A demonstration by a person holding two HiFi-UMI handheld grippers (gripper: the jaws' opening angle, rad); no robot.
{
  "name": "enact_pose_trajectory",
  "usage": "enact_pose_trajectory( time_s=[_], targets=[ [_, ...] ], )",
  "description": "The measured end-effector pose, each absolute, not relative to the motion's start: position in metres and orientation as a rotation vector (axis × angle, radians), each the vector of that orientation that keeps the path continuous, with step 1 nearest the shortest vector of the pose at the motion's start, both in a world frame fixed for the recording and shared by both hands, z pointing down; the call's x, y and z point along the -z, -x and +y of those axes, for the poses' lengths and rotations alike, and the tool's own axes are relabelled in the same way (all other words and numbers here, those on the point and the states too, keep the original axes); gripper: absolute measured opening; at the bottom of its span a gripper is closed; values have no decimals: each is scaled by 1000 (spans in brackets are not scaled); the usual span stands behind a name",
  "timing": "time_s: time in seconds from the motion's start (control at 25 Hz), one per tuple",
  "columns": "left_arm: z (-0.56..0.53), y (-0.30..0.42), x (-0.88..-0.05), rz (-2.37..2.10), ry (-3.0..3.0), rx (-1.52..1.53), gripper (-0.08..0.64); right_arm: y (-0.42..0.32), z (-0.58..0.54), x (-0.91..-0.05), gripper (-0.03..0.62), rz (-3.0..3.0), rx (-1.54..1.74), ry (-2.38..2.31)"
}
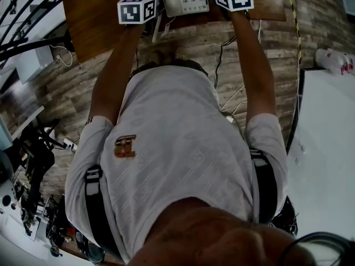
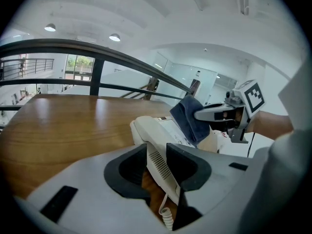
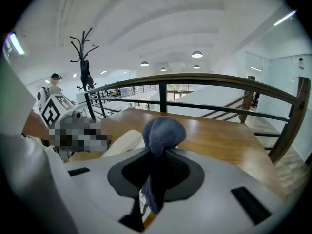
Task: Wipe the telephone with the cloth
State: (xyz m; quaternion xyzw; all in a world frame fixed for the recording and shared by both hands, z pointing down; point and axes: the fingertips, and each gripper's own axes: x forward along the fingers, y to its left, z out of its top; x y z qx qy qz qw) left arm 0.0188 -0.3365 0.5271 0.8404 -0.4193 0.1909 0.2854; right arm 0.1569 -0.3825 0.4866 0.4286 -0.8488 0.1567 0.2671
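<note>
Fingers of the left gripper [image 2: 156,156] clamp the cream telephone [image 2: 155,130] by its ribbed side; those of the right gripper [image 3: 157,156] pinch a bunched blue cloth [image 3: 164,129].

Worn: white short-sleeved T-shirt [image 1: 183,148], faint woven texture; small orange-brown emblem [image 1: 125,147] on chest. Black straps [image 1: 93,204] at both flanks. Tools: left hand-held gripper [image 2: 157,167] and right hand-held gripper [image 3: 155,172], pale grey moulded shells, black jaw pads, white cubes [image 1: 137,9] bearing black square markers.
</note>
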Motion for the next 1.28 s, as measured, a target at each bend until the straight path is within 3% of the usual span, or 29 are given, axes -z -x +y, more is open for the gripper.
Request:
enact_pose_trajectory(
  time_s=[0.32,0.6,1.28],
  targets=[
    [-337,-19,-527,-1116,-2259,-516,132,-90,-347,-456,72,-2497,-498,-1022],
    [-337,-20,-528,-1118,-2252,-515,130,-62,-332,-487,72,-2450,-574,-978],
    [-336,-21,-529,-1119,-2253,-514,132,-169,-348,-532,72,-2189,-545,-1218]
  ],
)
